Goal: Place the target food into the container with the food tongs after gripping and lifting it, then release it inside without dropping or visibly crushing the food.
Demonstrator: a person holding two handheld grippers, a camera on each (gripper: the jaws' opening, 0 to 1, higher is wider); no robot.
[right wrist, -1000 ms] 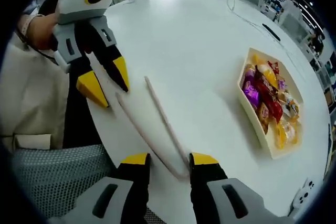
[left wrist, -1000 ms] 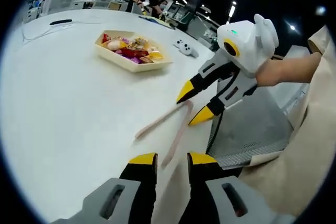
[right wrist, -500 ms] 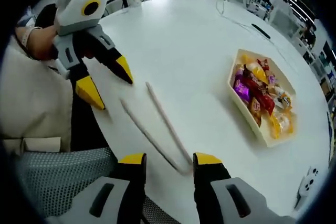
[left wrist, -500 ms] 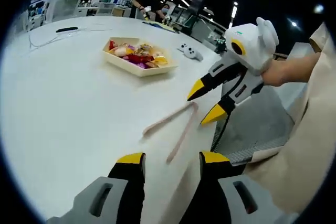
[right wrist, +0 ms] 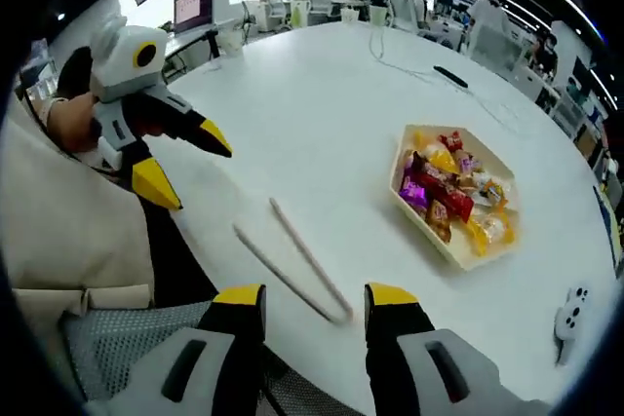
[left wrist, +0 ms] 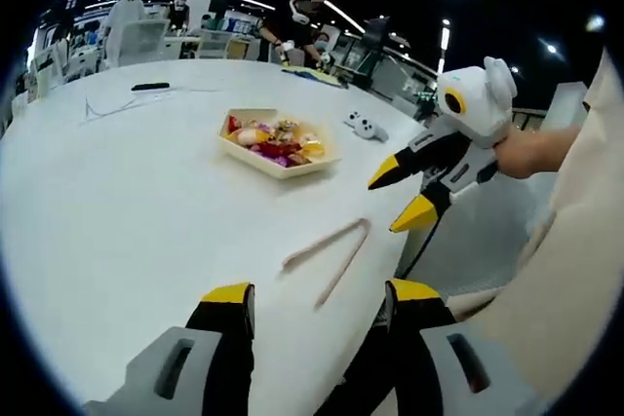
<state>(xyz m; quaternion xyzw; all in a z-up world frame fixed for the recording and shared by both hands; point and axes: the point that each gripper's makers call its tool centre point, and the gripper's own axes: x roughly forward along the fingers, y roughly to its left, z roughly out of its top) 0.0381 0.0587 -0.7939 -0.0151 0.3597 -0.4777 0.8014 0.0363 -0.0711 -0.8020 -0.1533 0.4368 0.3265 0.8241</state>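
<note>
A: Which step is this, judging from the table?

B: The very start, I'd say. Nearest in the left gripper view, the left gripper with its yellow-tipped black jaws is spread apart, gripping nothing. Just beyond lie the pale pink food tongs, flat on the round white table near its edge, untouched.

A: And the other one?

B: The right gripper is likewise released and empty, poised above the tongs' joined end.

A: Where is the food?

B: Farther out, well apart from the tongs: wrapped sweets in a cream hexagonal tray.

A: Next move?

B: Probably lowering one gripper to close on the tongs and lift them. No separate container is apparent to me.
</note>
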